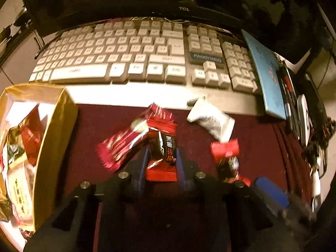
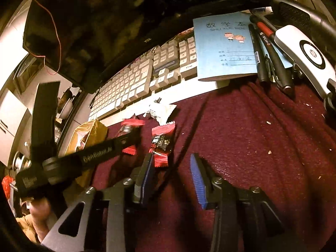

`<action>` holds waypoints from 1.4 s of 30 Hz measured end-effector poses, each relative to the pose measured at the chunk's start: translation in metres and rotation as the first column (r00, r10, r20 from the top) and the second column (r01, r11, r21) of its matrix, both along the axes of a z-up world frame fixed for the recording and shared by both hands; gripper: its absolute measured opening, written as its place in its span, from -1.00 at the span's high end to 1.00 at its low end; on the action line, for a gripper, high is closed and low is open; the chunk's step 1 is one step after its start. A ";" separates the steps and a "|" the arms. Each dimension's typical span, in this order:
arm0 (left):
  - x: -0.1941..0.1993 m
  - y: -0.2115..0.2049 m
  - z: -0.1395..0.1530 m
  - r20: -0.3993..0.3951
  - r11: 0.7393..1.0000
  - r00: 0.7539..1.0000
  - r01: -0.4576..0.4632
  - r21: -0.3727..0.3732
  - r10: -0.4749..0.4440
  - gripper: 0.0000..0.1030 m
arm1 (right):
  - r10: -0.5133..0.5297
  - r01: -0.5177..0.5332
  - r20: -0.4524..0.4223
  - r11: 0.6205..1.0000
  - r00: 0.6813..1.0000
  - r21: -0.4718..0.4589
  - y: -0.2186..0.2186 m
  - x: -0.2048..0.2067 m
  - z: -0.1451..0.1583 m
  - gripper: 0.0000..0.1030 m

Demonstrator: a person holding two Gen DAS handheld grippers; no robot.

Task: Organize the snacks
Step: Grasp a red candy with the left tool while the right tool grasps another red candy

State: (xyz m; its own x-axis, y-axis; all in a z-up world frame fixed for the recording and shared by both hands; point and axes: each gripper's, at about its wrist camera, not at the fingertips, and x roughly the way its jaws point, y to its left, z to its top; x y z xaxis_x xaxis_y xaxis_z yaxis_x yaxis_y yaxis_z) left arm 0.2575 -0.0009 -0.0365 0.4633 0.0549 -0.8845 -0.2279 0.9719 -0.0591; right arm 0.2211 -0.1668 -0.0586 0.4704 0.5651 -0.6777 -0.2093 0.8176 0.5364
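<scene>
My left gripper (image 1: 162, 156) is shut on a black-and-red candy (image 1: 166, 145) that lies on the dark red cloth (image 1: 88, 130). In the right wrist view the same left gripper (image 2: 132, 135) reaches in from the left, with that candy's red ends (image 2: 134, 122) showing around its tip. My right gripper (image 2: 172, 168) stands open with nothing between its fingers. A second black-and-red candy (image 2: 160, 145) lies just ahead of its left finger. A long red wrapper (image 1: 124, 145) and a white wrapper (image 1: 212, 119) lie loose nearby. A gold box (image 1: 56, 136) at the left holds several snacks.
A white keyboard (image 1: 117, 58) borders the cloth at the back, under a dark monitor (image 1: 184, 8). A blue notebook (image 2: 224, 48), pens (image 2: 271, 63) and a white device (image 2: 304, 56) lie at the right. A person's hand (image 2: 40, 210) holds the left gripper.
</scene>
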 end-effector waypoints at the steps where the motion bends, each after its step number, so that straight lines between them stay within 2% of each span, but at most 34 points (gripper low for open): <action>1: -0.006 0.003 0.000 0.001 1.000 1.000 0.004 -0.016 -0.004 0.60 | 0.007 -0.007 0.006 1.000 1.000 -0.005 0.002 0.000 0.001 0.16; 7: -0.082 0.021 0.000 0.035 0.998 0.999 0.039 -0.044 -0.038 0.61 | 0.060 -0.058 0.032 0.997 0.998 -0.057 0.017 -0.007 0.005 0.10; 11: -0.123 0.029 0.001 0.083 0.996 0.996 0.041 -0.073 -0.035 0.61 | 0.080 -0.066 0.087 0.986 0.993 -0.153 0.036 -0.004 0.027 0.10; 14: -0.133 0.035 0.000 0.113 0.994 0.994 0.026 -0.103 -0.014 0.61 | 0.102 -0.087 0.060 0.972 0.993 -0.219 0.056 0.011 0.027 0.11; 17: -0.129 0.039 0.001 0.115 0.988 0.993 0.017 -0.152 0.001 0.61 | 0.079 -0.067 0.020 0.935 0.997 -0.349 0.076 0.020 0.012 0.15; 21: -0.131 0.039 0.002 0.125 0.984 0.992 0.028 -0.174 -0.006 0.61 | 0.055 0.003 0.107 0.876 0.993 -0.482 0.091 0.009 0.010 0.49; 23: -0.133 0.039 0.001 0.138 0.984 0.990 0.040 -0.174 -0.016 0.61 | 0.065 0.014 0.141 0.868 0.988 -0.497 0.092 0.006 0.008 0.50; 26: -0.138 0.035 0.000 0.168 0.988 0.985 0.060 -0.140 -0.036 0.61 | 0.066 0.013 0.144 0.873 0.987 -0.488 0.087 -0.002 0.009 0.51; 28: -0.145 0.033 0.000 0.176 0.991 0.983 0.066 -0.116 -0.045 0.61 | 0.073 -0.020 0.107 0.901 0.992 -0.434 0.083 -0.008 0.012 0.51; 30: -0.154 0.037 0.000 0.185 0.986 0.982 0.076 -0.151 -0.047 0.61 | 0.095 -0.068 0.072 0.946 0.993 -0.315 0.074 -0.019 0.018 0.51; 34: -0.171 0.052 0.001 0.201 0.969 0.979 0.071 -0.237 -0.022 0.61 | 0.131 -0.111 0.075 0.967 0.989 -0.228 0.080 -0.048 0.027 0.51; 37: -0.190 0.065 0.014 0.222 0.956 0.975 0.063 -0.287 0.002 0.61 | 0.198 -0.177 0.107 0.968 0.974 -0.180 0.096 -0.067 0.044 0.51; 42: -0.230 0.091 0.056 0.328 0.964 0.942 0.027 -0.263 0.063 0.61 | 0.333 -0.314 0.175 0.941 0.926 -0.127 0.134 -0.095 0.075 0.51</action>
State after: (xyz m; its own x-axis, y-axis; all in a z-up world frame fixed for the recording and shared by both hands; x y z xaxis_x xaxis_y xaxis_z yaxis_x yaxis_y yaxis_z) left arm 0.0280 0.0898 0.0196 0.7329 -0.1453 -0.6646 -0.1684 0.9078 -0.3842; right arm 0.1259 -0.0323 0.0164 0.3985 0.6462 -0.6508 -0.5620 0.7328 0.3835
